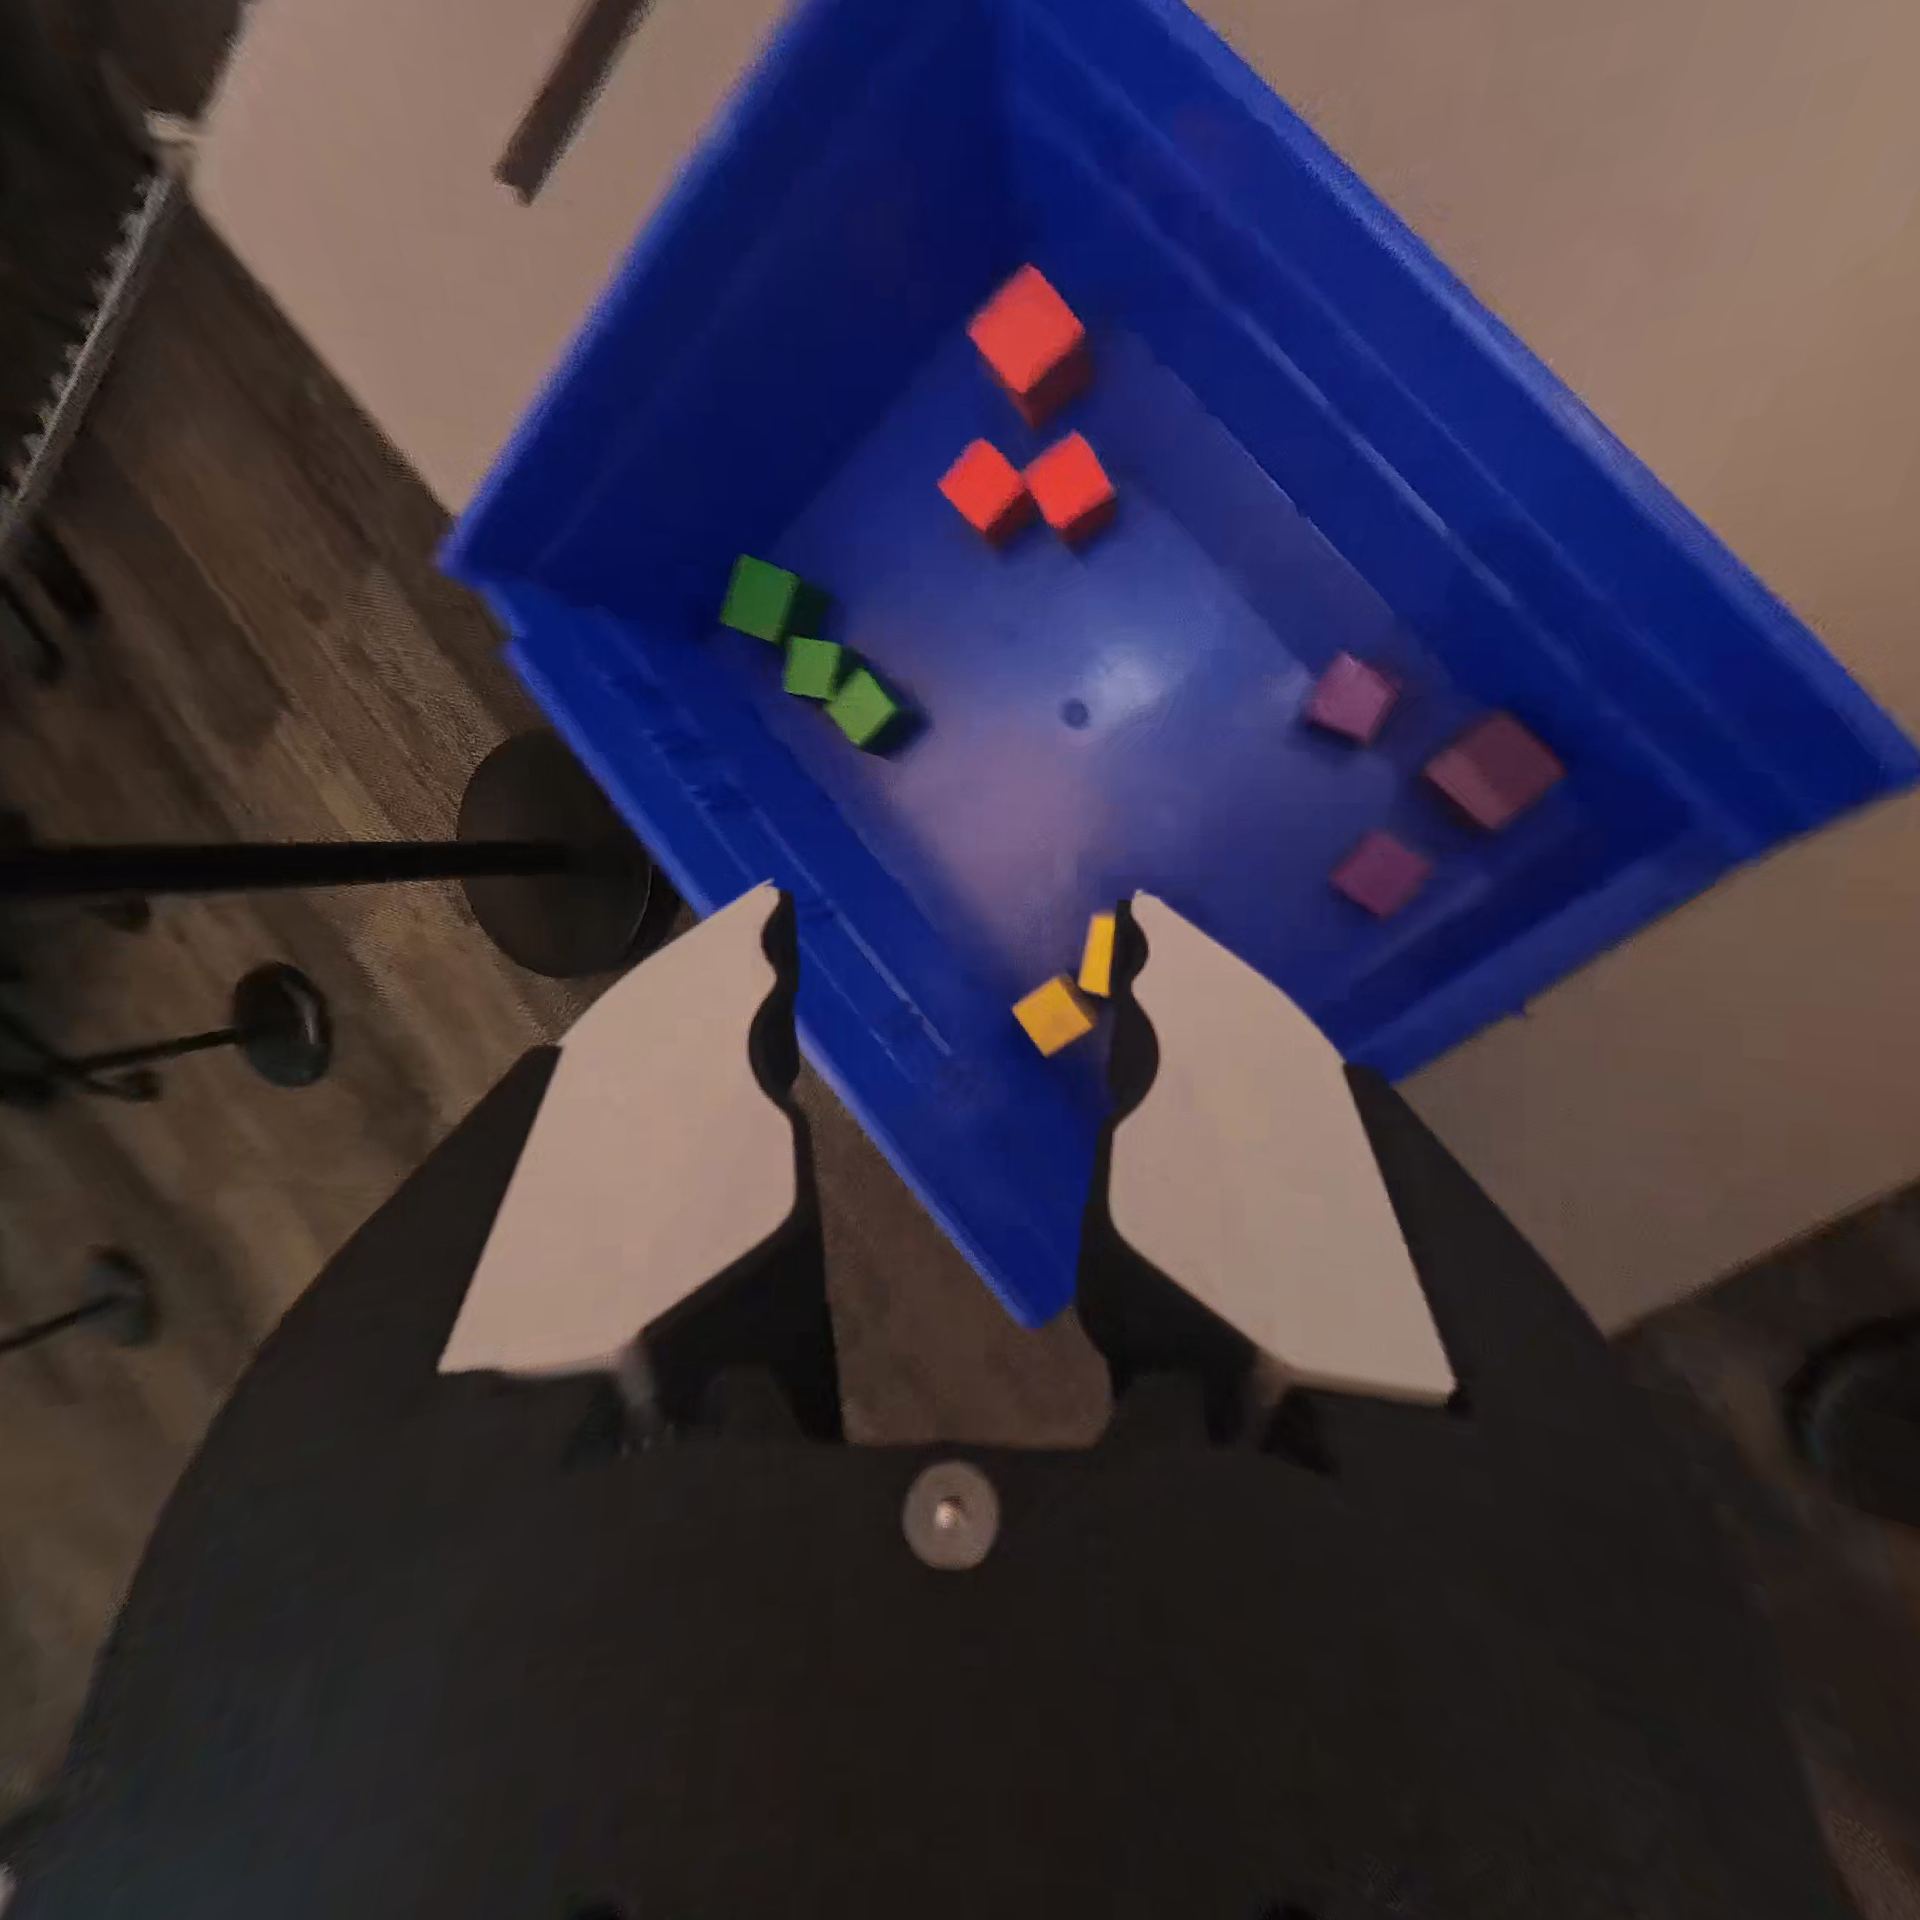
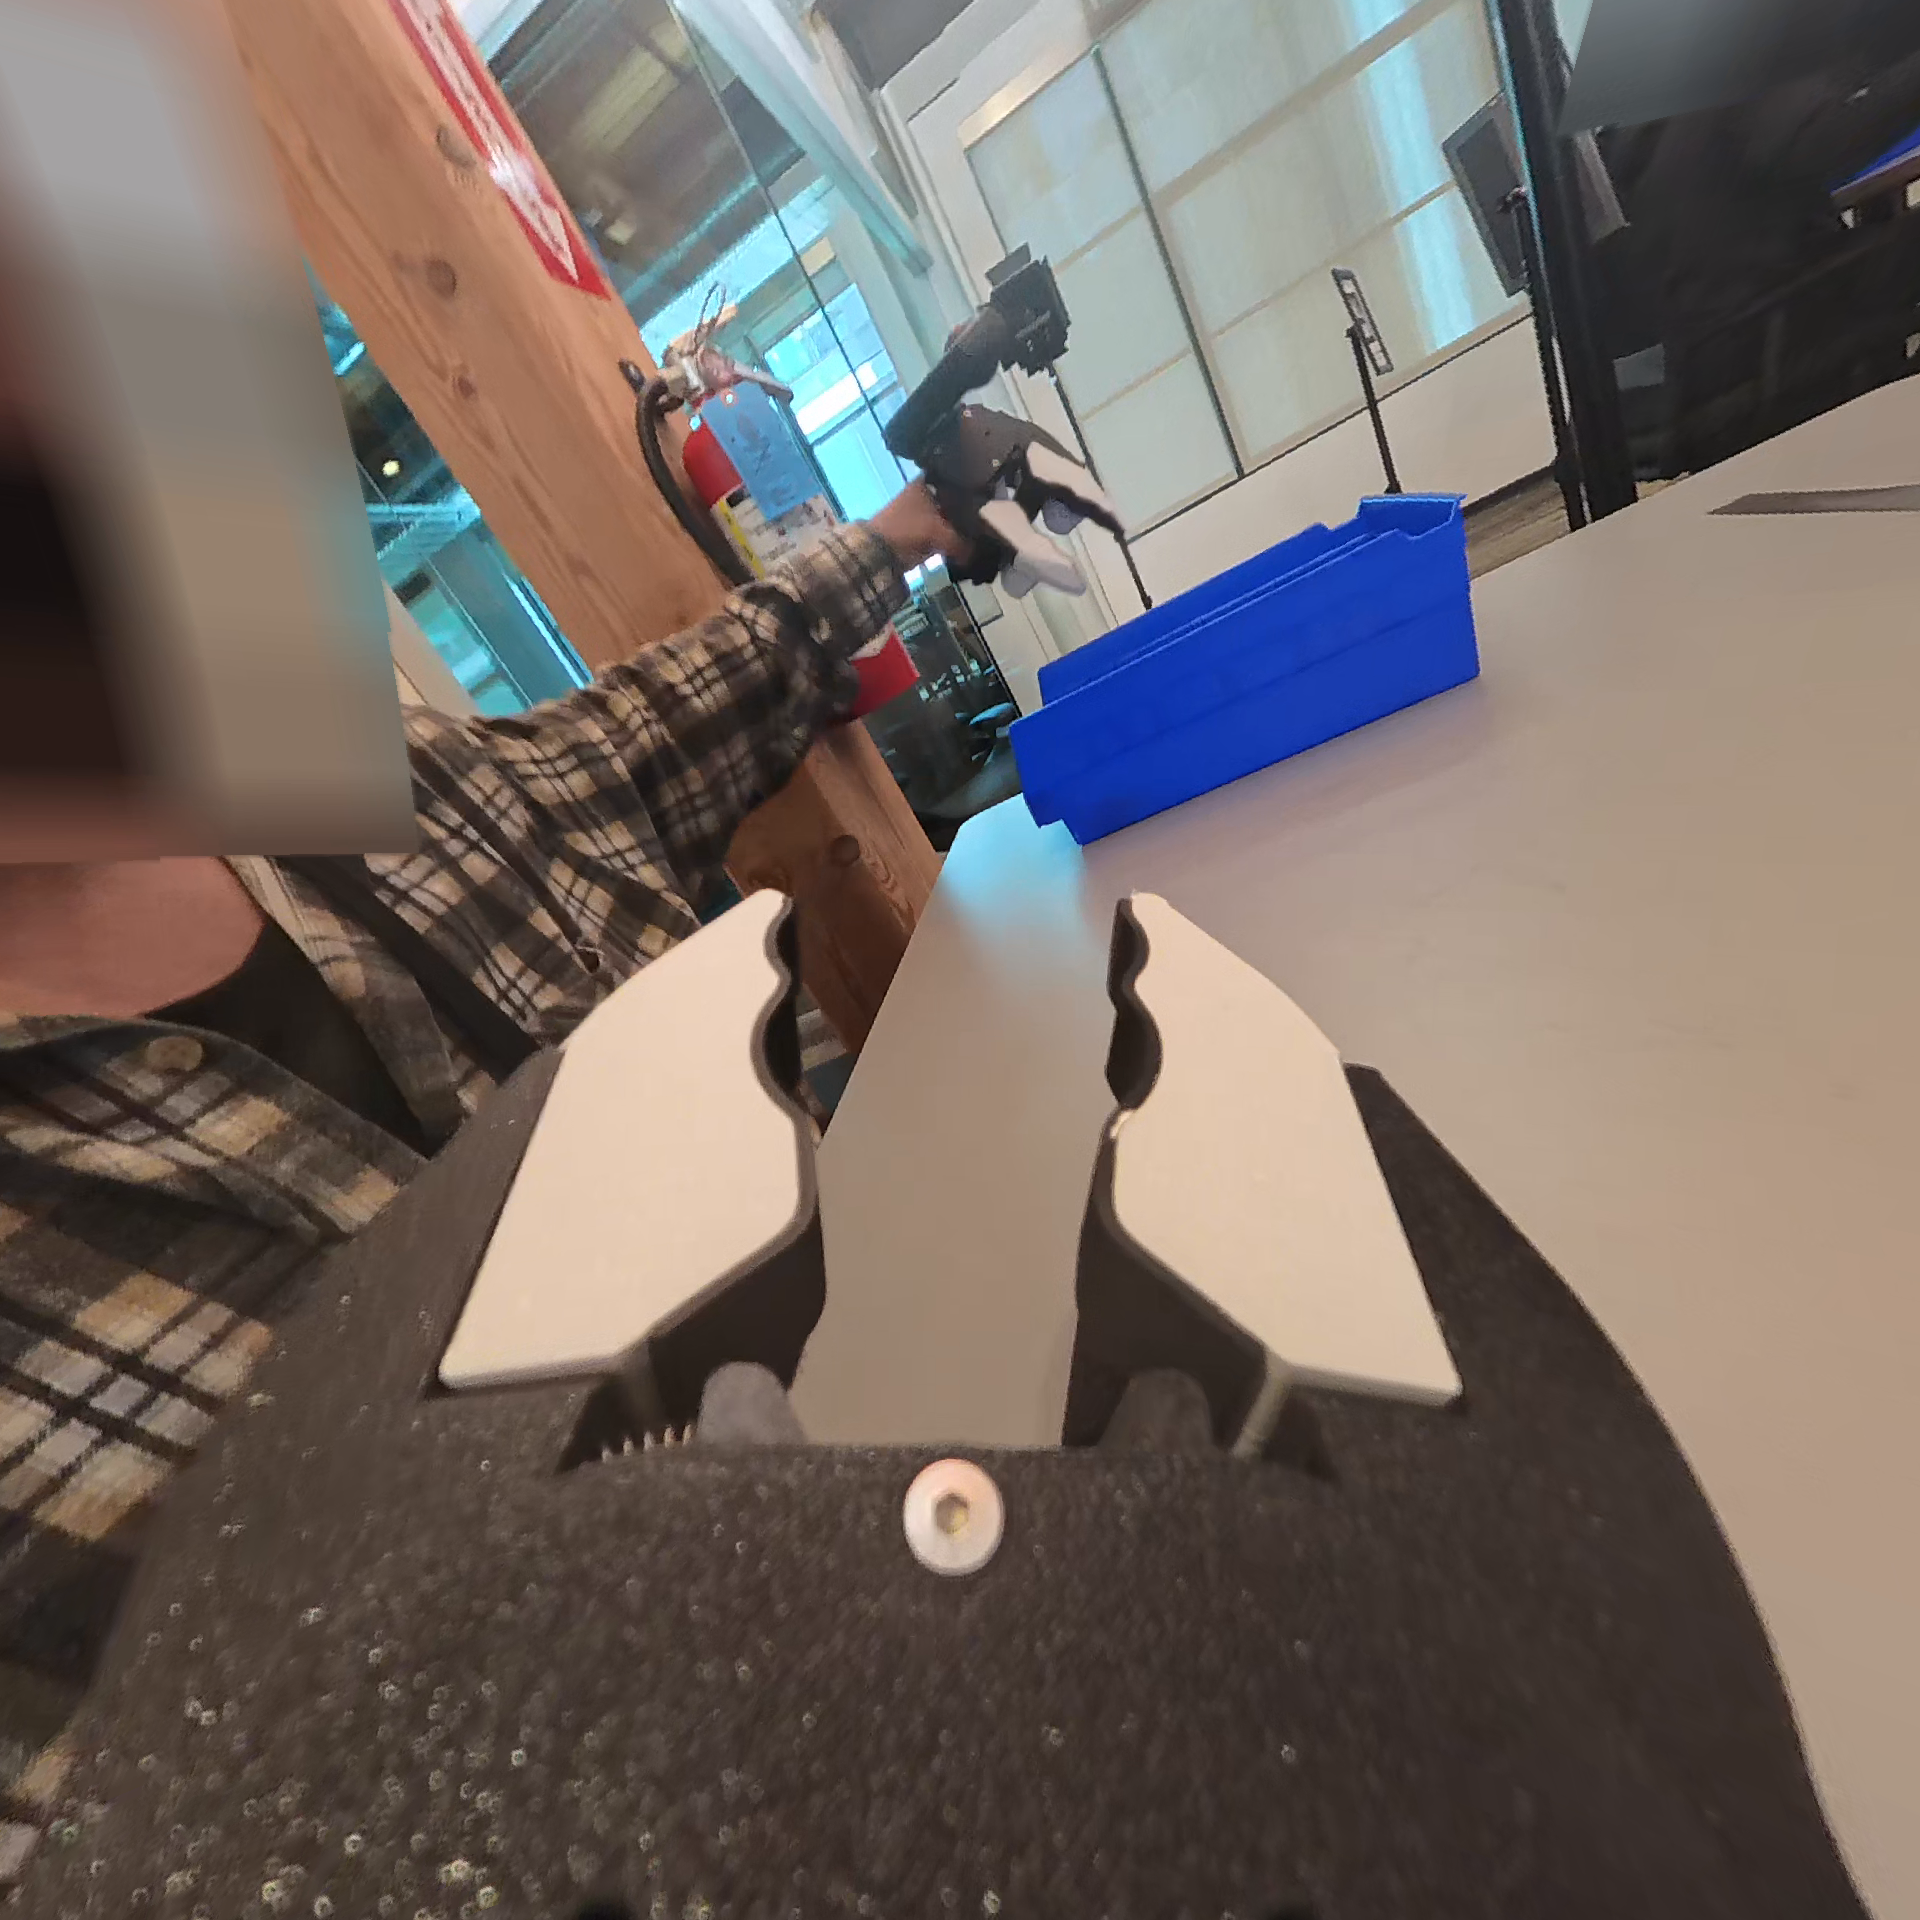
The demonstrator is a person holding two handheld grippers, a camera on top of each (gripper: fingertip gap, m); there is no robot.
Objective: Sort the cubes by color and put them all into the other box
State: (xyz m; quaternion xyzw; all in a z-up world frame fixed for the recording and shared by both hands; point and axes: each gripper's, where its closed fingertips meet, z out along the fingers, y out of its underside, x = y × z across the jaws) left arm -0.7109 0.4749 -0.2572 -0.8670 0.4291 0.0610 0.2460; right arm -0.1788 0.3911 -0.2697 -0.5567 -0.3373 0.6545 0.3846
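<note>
While hanging above the box: the left gripper point(image 1: 951, 904) is standing with its jaws spread wide and gripping nothing.
Left gripper from the right wrist view: it point(image 2: 1049, 540) is hovering high over the box, held by a hand beyond a plaid sleeve point(image 2: 644, 727).
Box: the blue box point(image 1: 727, 343) is sitting near the table point(image 1: 1714, 260) edge, close to a corner.
Red cubes point(image 1: 1029, 416): three are lying toward the far end.
Green cubes point(image 1: 810, 655): three are huddling against one side wall.
Purple cubes point(image 1: 1434, 779): three are resting by the opposite wall.
Yellow cubes point(image 1: 1055, 1013): two are showing at the near end, one partly hidden behind a finger.
Right gripper point(image 2: 951, 914): it is resting low over the bare table, jaws wide apart and holding nothing, well apart from the box point(image 2: 1247, 675).
Background: a fire extinguisher point(image 2: 717, 468) is hanging on a wooden post point(image 2: 436, 343).
</note>
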